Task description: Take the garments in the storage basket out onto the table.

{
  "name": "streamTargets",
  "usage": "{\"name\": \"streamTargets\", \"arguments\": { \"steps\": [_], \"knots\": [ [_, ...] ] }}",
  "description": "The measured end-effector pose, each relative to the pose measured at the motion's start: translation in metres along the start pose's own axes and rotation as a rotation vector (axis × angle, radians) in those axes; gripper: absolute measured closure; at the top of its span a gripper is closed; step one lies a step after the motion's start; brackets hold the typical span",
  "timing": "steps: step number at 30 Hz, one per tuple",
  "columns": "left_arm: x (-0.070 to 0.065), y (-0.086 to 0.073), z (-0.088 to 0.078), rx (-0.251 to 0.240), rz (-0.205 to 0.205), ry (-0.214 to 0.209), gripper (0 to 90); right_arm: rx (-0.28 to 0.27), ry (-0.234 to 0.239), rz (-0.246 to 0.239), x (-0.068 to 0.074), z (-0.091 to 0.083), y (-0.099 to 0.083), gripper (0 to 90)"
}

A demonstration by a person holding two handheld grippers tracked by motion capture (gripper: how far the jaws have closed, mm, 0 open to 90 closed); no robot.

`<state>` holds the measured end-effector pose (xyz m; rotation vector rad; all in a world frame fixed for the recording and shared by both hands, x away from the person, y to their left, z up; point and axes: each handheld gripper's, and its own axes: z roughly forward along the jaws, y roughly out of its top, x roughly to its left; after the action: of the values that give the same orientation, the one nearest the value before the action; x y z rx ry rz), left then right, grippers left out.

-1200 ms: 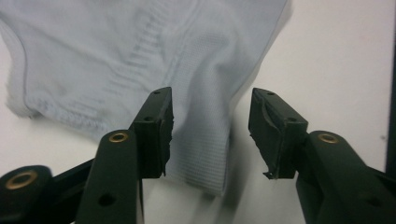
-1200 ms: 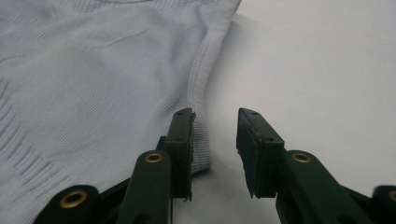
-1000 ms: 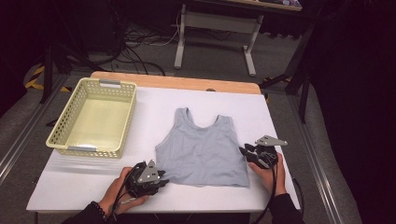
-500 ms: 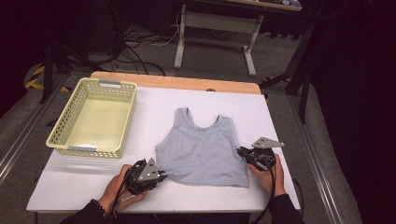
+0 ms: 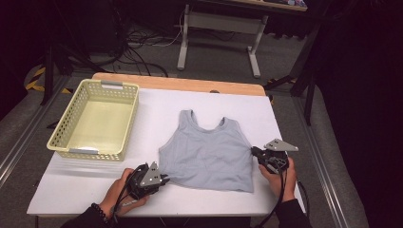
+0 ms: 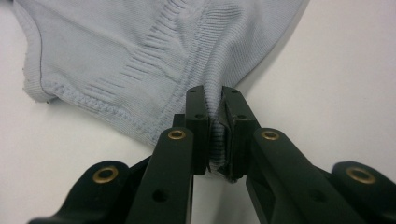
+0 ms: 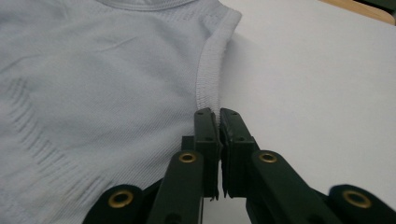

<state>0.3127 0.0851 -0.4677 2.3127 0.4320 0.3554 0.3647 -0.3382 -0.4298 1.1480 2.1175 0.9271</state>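
From above, a pale blue tank top (image 5: pixel 209 154) lies flat on the white table (image 5: pixel 285 114) beside an empty yellow basket (image 5: pixel 95 118), the left gripper (image 5: pixel 161 179) and right gripper (image 5: pixel 255 153) at its sides. The left gripper view shows jaws, just closed, pinching a bunched hem corner. The right gripper view shows jaws, just closed, pressed together on the armhole's ribbed edge.

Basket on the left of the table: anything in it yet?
No, the yellow basket shows a bare floor in the high view, and the grey tank top lies flat on the table beside it.

A tank top (image 5: pixel 206 154) is lying on the table (image 5: pixel 266 109), a basket (image 5: pixel 62 142) sitting to its left, near the table's left edge.
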Motion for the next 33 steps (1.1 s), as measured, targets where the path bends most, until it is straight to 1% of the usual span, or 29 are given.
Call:
{"name": "streamTargets", "arguments": {
  "steps": [1,2,4,6,7,8,9,11,12,14,15,16,17,18,20,21,23,24,26,28,30,31,33],
  "knots": [
    [0.0,0.0,0.0,0.0,0.0,0.0,83.3,0.0,0.0,0.0,0.0,0.0,0.0,85.1],
    [-0.002,0.0,0.0,0.005,0.012,0.009,83.3,0.009,-0.021,-0.006,0.003,0.001,-0.001,83.0],
    [-0.002,0.0,0.0,0.003,0.01,0.008,83.3,0.005,-0.033,-0.009,0.004,0.0,0.0,80.9],
    [-0.002,-0.001,0.0,-0.002,-0.001,0.004,83.3,-0.001,-0.093,-0.009,0.004,-0.003,0.0,79.2],
    [-0.001,-0.001,0.0,-0.006,0.002,0.003,83.3,-0.016,-0.1,-0.006,0.003,-0.005,0.0,79.2],
    [-0.001,-0.002,0.0,-0.007,0.001,0.0,83.3,-0.041,-0.111,-0.003,0.004,-0.008,0.001,79.7],
    [-0.001,-0.002,0.0,-0.008,0.001,-0.002,83.3,-0.068,-0.111,-0.003,0.005,-0.013,0.002,80.8],
    [0.001,-0.002,0.0,-0.011,-0.003,-0.011,83.2,-0.111,-0.09,-0.011,0.009,-0.021,0.004,81.0],
    [0.001,-0.003,0.0,-0.014,-0.007,-0.017,83.2,-0.123,-0.079,-0.011,0.011,-0.023,0.005,81.3],
    [0.002,-0.003,0.0,-0.016,-0.004,-0.019,83.1,-0.143,-0.026,-0.006,0.017,-0.026,0.002,84.2],
    [0.002,-0.003,0.0,-0.016,-0.004,-0.019,83.1,-0.141,-0.011,-0.002,0.019,-0.026,0.0,85.2],
    [0.002,-0.003,0.0,-0.017,-0.007,-0.022,83.1,-0.131,0.016,-0.008,0.022,-0.024,-0.003,86.9],
    [0.002,-0.003,0.0,-0.017,-0.007,-0.022,83.1,-0.131,0.016,-0.008,0.022,-0.024,-0.003,86.9],
    [0.002,-0.003,0.0,-0.013,-0.011,-0.022,83.2,-0.105,0.04,-0.031,0.027,-0.021,-0.008,88.6],
    [0.002,-0.003,0.0,-0.017,0.003,-0.017,83.1,-0.095,0.051,-0.045,0.031,-0.02,-0.011,88.6],
    [0.002,-0.003,0.0,-0.017,0.001,-0.018,83.1,-0.097,0.058,-0.052,0.033,-0.021,-0.012,88.4],
    [0.003,-0.003,0.0,-0.016,-0.005,-0.024,83.1,-0.114,0.063,-0.064,0.035,-0.024,-0.011,87.7],
    [0.004,-0.003,0.001,-0.023,-0.01,-0.03,83.1,-0.122,0.067,-0.064,0.036,-0.026,-0.01,86.7],
    [0.003,-0.003,0.001,-0.021,-0.006,-0.026,83.1,-0.134,0.072,-0.067,0.037,-0.027,-0.009,85.3],
    [0.002,-0.003,0.001,-0.019,0.002,-0.017,83.1,-0.13,0.075,-0.073,0.039,-0.027,-0.009,84.7],
    [0.0,-0.002,0.001,-0.02,-0.001,-0.009,83.1,-0.126,0.077,-0.079,0.04,-0.025,-0.009,82.4],
    [0.0,-0.002,0.0,-0.017,0.004,-0.006,83.1,-0.125,0.079,-0.083,0.041,-0.024,-0.009,80.7],
    [-0.001,-0.002,-0.001,-0.019,0.001,-0.009,82.9,-0.128,0.076,-0.083,0.041,-0.023,-0.007,77.3]
  ]
}}
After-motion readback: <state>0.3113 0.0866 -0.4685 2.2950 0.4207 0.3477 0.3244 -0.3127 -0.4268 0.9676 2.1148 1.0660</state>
